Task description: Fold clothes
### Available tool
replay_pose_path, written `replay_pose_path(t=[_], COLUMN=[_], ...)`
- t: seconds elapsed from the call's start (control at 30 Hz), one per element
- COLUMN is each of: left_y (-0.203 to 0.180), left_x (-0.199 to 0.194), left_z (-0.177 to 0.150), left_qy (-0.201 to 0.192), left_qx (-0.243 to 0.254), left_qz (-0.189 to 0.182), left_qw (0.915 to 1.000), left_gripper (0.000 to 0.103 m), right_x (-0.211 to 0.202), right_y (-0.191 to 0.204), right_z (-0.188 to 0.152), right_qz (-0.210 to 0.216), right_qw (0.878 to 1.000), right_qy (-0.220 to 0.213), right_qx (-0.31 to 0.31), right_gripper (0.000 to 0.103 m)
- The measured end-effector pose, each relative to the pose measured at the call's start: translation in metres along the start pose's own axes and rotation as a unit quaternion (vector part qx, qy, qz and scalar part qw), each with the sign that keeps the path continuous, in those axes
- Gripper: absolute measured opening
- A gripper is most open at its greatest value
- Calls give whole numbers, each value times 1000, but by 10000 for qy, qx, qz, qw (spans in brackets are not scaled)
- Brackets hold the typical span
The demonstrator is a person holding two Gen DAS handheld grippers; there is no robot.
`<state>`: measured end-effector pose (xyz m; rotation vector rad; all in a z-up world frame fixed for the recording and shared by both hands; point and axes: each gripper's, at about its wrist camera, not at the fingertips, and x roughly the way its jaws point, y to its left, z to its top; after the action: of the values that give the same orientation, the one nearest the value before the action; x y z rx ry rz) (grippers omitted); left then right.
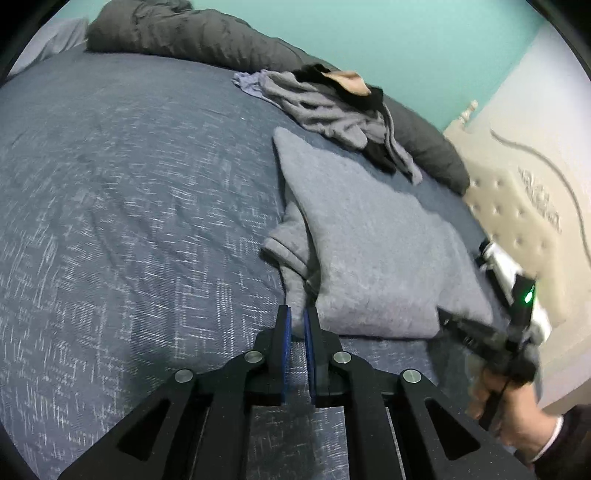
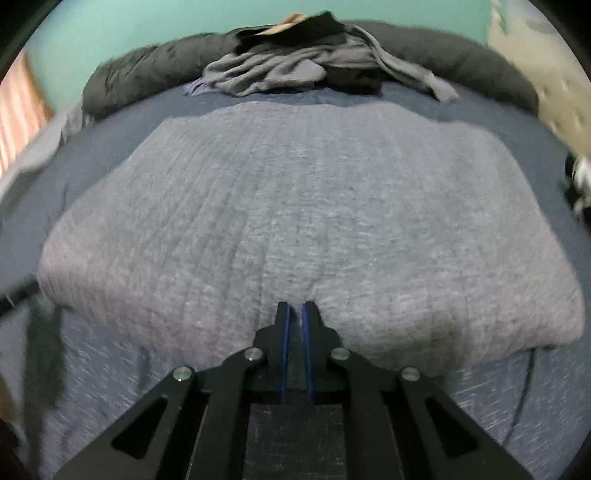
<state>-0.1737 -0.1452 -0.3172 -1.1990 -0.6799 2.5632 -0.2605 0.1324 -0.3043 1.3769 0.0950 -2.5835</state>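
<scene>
A: Bed first. Dark blue-grey woven bedspread point(image 1: 129, 206) with pale flecks, bare across its left side. The left gripper point(image 1: 297, 314) hangs low over it.

B: Its fingers?

A: Black, with blue pads point(image 1: 287, 332). Only a narrow slit between the pads, nearly together. Bedspread shows through the slit, no cloth in it. The tips sit just beside the near left corner of the folded light grey knit sweater point(image 1: 369, 251), where a sleeve or cuff pokes out. Whether the tips touch the knit, I cannot tell.

B: And the sweater itself?

A: Flat on the bedspread, right of centre, folded into a rough rectangle. Behind it, a loose heap of grey and black clothes point(image 1: 332, 107), with something tan on top. A long dark grey rolled duvet point(image 1: 192, 33) lies along the far edge against the teal wall point(image 1: 406, 37).

B: Further right?

A: Beige tufted headboard point(image 1: 517, 221). The right gripper point(image 2: 298, 308) is over the near edge of the sweater point(image 2: 295, 203), held by a bare hand point(image 1: 509, 410) with a dark sleeve.

B: Its fingers?

A: Same narrow slit, blue pads point(image 2: 283, 332) nearly together, nothing pinched. Tips over the knit at its front fold; contact unclear, the view is blurred.
</scene>
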Motion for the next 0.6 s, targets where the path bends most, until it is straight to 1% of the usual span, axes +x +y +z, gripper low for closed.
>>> replay_pose_path(t=[0.03,0.2,0.23,0.3,0.37,0.4,0.43,0.5,0.57,0.6], left_y=[1,-6,-5,-4,-3,-2,-3,-4,-4,-4], left_x=[-3,-12,-12,-11,-10,-10,-11,-12,-12,-10], left_z=[0,-10,-12,-14,-18,-19,-20,-21,-22,-24], left_qy=[-16,-3,27,61,82,88,60,9,-26,-48], left_qx=[-73,-45,-91,-260,-441,-523,-555,-655,-799,-929], left_qz=[-46,-39,-71,-184,-307,-364,-387,-428,-439,-438], left_qw=[10000,10000,9999,9995,9985,9979,9977,9969,9958,9947], left_gripper=[7,8,8,10,19,29,36,41,50,56], right_x=[-1,-6,-7,-9,-18,-26,-34,-49,-64,-68], right_y=[-2,-5,-6,-9,-16,-20,-23,-30,-39,-42], right_z=[2,-6,-7,-10,-7,-10,-14,-20,-29,-36], right_qz=[37,175,202,255,467,542,616,765,881,914], right_qw=[10000,9996,9994,9994,9983,9978,9972,9955,9933,9926], right_qy=[35,221,257,191,125,34,-57,-239,-386,-400], right_qx=[45,83,91,107,330,374,418,506,634,687], right_gripper=[6,6,6,6,6,6,6,6,6,6])
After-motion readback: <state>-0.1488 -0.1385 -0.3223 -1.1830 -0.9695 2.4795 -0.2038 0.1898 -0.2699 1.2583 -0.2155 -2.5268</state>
